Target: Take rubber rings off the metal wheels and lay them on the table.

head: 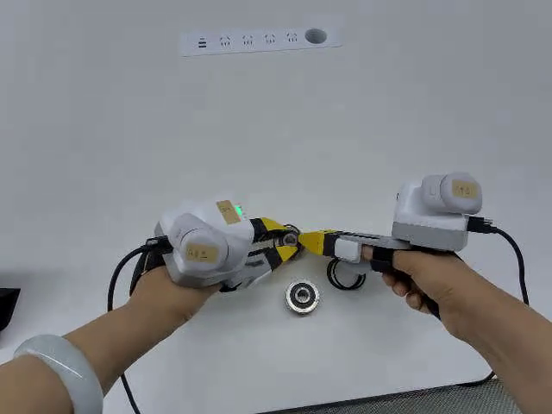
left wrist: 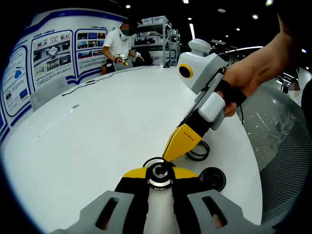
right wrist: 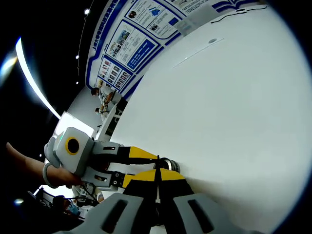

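My left gripper point(head: 287, 241) point(left wrist: 160, 171) is shut on a small metal wheel point(head: 291, 238) point(left wrist: 160, 176), held just above the white table. A black rubber ring point(left wrist: 147, 162) still sits around that wheel. The yellow tips of my right gripper point(head: 312, 242) point(right wrist: 158, 172) meet the wheel point(right wrist: 168, 164) from the right and are shut, pinching the ring's edge. A second metal wheel point(head: 302, 296) point(left wrist: 213, 178) lies flat on the table below the grippers. Loose black rings point(head: 345, 276) point(left wrist: 200, 151) lie beside it under the right gripper.
A white power strip point(head: 259, 39) lies at the far side of the table point(head: 276, 129). The table's front edge point(head: 414, 395) runs near the right arm. A dark object point(head: 7, 304) sits at the left edge. People stand at another table point(left wrist: 119, 44).
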Action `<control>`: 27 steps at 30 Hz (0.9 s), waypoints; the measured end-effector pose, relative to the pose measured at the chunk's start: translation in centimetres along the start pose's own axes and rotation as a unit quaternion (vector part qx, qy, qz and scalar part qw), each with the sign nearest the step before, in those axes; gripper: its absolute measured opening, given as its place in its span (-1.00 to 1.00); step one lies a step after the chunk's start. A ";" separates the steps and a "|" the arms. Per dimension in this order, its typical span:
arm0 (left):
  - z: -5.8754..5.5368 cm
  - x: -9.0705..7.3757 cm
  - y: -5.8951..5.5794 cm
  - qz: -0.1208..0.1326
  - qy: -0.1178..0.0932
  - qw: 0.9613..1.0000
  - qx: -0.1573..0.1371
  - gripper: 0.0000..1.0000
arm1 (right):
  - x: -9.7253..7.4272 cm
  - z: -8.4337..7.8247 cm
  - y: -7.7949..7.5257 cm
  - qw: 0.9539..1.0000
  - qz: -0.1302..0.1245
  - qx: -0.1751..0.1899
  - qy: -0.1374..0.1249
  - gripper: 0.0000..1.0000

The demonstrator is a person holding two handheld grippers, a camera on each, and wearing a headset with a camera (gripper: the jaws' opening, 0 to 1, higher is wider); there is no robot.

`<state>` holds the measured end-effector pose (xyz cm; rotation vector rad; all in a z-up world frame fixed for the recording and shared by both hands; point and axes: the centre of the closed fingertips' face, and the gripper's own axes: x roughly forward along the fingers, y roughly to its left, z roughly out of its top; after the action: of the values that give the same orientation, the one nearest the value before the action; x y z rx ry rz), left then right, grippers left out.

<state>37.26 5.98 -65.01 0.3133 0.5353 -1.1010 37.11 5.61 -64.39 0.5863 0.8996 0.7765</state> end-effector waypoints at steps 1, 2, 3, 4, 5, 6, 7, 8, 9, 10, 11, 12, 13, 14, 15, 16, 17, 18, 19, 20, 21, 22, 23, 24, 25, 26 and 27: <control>0.1 0.0 0.0 0.001 -0.001 1.000 0.002 -0.63 | 0.0 0.0 0.0 1.000 0.000 0.001 0.000 -0.96; 0.2 -0.2 -0.1 0.000 -0.004 1.000 0.002 -0.62 | 0.0 0.0 0.0 1.000 0.000 0.001 -0.001 -0.96; 0.2 -0.3 -0.1 0.000 -0.005 1.000 0.003 -0.61 | 0.0 0.0 0.0 1.000 -0.001 0.001 0.000 -0.96; 0.3 -0.4 -0.2 0.000 -0.006 1.000 0.007 -0.59 | 0.0 0.0 0.0 1.000 -0.002 0.002 0.000 -0.96; 0.3 -0.5 -0.2 0.001 -0.009 1.000 0.009 -0.57 | 0.1 0.0 0.1 1.000 -0.002 0.002 0.001 -0.96; 0.4 -0.6 -0.3 0.001 -0.011 1.000 0.009 -0.55 | 0.1 0.0 0.1 1.000 -0.002 0.002 0.001 -0.96; 0.4 -0.8 -0.3 0.002 -0.012 1.000 0.012 -0.53 | 0.1 -0.1 0.1 1.000 -0.002 0.001 0.002 -0.96; 0.4 -0.9 -0.3 0.003 -0.013 1.000 0.016 -0.52 | 0.0 -0.1 0.2 1.000 -0.002 0.002 0.002 -0.96; 0.3 -1.0 -0.2 0.006 -0.013 1.000 0.022 -0.49 | 0.0 -0.1 0.3 1.000 -0.001 0.002 0.001 -0.96; 0.2 -1.1 -0.2 0.008 -0.012 1.000 0.025 -0.46 | 0.0 -0.1 0.3 1.000 -0.001 0.003 0.001 -0.96; 0.1 -1.1 -0.2 0.010 -0.010 1.000 0.026 -0.44 | 0.0 -0.1 0.3 1.000 0.000 0.002 0.001 -0.96; -0.1 -1.2 -0.1 0.012 -0.008 1.000 0.025 -0.40 | 0.0 -0.1 0.5 1.000 0.002 0.002 0.001 -0.96; -0.2 -1.3 0.0 0.013 -0.007 1.000 0.024 -0.36 | -0.1 -0.1 0.6 1.000 0.003 0.003 0.000 -0.96; -0.4 -1.4 0.0 0.014 -0.006 1.000 0.022 -0.33 | -0.1 -0.1 0.7 1.000 0.006 0.003 0.000 -0.96; -0.5 -1.4 0.1 0.016 -0.005 1.000 0.021 -0.30 | -0.1 -0.1 0.8 1.000 0.007 0.003 -0.001 -0.96; -0.6 -1.5 0.2 0.018 -0.005 1.000 0.020 -0.26 | -0.2 -0.1 1.0 1.000 0.008 0.003 -0.002 -0.96; -0.7 -1.6 0.2 0.018 -0.005 1.000 0.018 -0.24 | -0.2 -0.1 1.2 1.000 0.010 0.003 -0.002 -0.96; -0.7 -1.6 0.2 0.018 -0.006 1.000 0.016 -0.23 | -0.3 -0.1 1.1 1.000 0.011 0.003 -0.002 -0.96; -0.8 -1.7 0.2 0.019 -0.006 1.000 0.014 -0.21 | -0.3 -0.1 1.1 1.000 0.013 0.003 -0.004 -0.96; -0.8 -1.7 0.2 0.021 -0.006 1.000 0.014 -0.18 | -0.4 -0.1 1.1 1.000 0.014 0.004 -0.004 -0.96; -0.8 -1.8 0.3 0.022 -0.006 1.000 0.013 -0.15 | -0.5 -0.1 1.1 1.000 0.015 0.004 -0.005 -0.96; -0.8 -1.9 0.3 0.023 -0.007 1.000 0.009 -0.11 | -0.6 -0.1 1.2 1.000 0.016 0.005 -0.007 -0.96; -0.9 -1.9 0.3 0.024 -0.007 1.000 0.007 -0.09 | -0.8 -0.1 1.3 1.000 0.017 0.006 -0.008 -0.96; -0.9 -2.0 0.4 0.026 -0.007 1.000 0.005 -0.06 | -1.0 -0.1 1.4 1.000 0.020 0.008 -0.011 -0.96; -1.0 -2.0 0.4 0.027 -0.007 1.000 0.004 -0.02 | -1.1 -0.1 1.5 1.000 0.021 0.009 -0.014 -0.96; -1.1 -2.0 0.4 0.027 -0.006 1.000 0.002 0.00 | -1.4 -0.1 1.6 1.000 0.021 0.010 -0.015 -0.96; -1.1 -2.1 0.4 0.028 -0.008 1.000 -0.001 0.02 | -1.7 -0.1 1.7 1.000 0.022 0.013 -0.018 -0.96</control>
<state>36.67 8.28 -64.78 0.3157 0.5118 -1.0485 35.82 5.32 -62.41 0.6429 0.8661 0.7924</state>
